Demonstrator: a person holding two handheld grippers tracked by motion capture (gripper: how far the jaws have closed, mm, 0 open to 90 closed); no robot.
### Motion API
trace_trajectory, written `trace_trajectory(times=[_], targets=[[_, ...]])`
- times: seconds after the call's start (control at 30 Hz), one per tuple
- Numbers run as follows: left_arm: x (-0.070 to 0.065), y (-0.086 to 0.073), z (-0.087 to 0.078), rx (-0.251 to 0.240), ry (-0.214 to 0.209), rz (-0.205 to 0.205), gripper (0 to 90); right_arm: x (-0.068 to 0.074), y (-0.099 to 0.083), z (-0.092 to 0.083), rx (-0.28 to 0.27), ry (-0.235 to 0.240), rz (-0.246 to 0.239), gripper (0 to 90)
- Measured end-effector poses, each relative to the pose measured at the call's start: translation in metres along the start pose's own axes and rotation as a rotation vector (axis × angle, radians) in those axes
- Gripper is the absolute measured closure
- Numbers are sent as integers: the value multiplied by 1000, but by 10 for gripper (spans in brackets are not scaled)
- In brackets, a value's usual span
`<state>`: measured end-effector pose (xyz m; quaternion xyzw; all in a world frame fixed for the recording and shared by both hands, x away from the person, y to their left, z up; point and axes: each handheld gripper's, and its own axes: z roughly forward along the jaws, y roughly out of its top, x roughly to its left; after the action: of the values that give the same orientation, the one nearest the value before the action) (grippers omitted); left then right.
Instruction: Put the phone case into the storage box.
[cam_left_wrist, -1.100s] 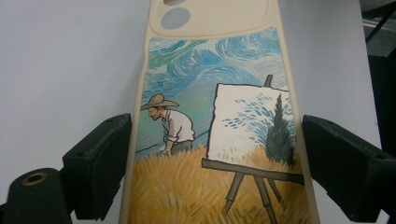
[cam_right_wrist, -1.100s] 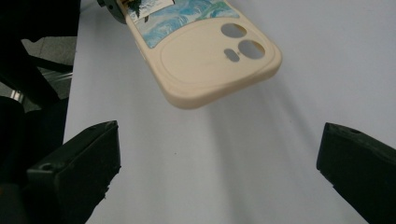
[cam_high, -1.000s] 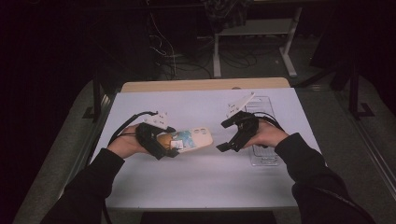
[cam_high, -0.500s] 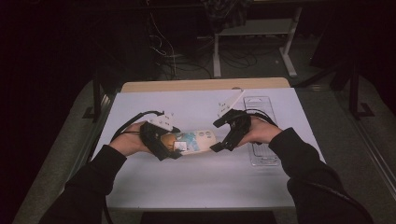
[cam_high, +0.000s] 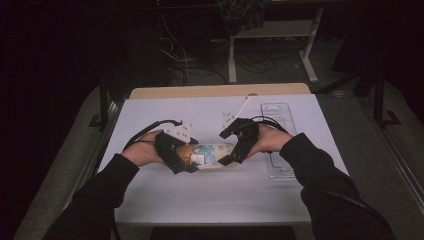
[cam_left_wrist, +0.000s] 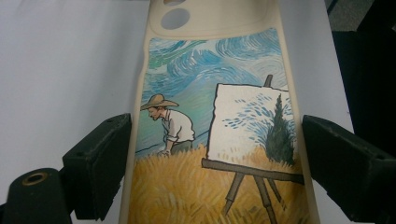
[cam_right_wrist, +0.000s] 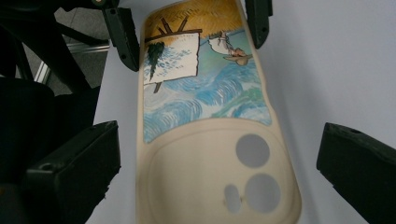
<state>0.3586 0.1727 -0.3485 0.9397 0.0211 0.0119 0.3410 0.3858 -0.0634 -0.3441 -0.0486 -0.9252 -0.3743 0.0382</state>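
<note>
Right gripper (cam_high: 229, 159) now closer around phone case (cam_high: 212, 152).

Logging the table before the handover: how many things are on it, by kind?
Phone case: 1
Clear plastic tray: 1
Grippers: 2, left gripper and right gripper
Total: 4

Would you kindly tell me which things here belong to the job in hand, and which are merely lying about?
In the job: phone case, left gripper across it, right gripper open around its camera end.
Lying about: clear plastic tray, white table sheet.
</note>
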Motion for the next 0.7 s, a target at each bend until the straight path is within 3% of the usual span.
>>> trace_trajectory(times=[0.3,0.7], targets=[[-2,6,1,11,-9,29,117,4,5,13,24,33,-22,0],[-2,10,4,22,-12,50,117,8,2,26,92,31,-71,0]])
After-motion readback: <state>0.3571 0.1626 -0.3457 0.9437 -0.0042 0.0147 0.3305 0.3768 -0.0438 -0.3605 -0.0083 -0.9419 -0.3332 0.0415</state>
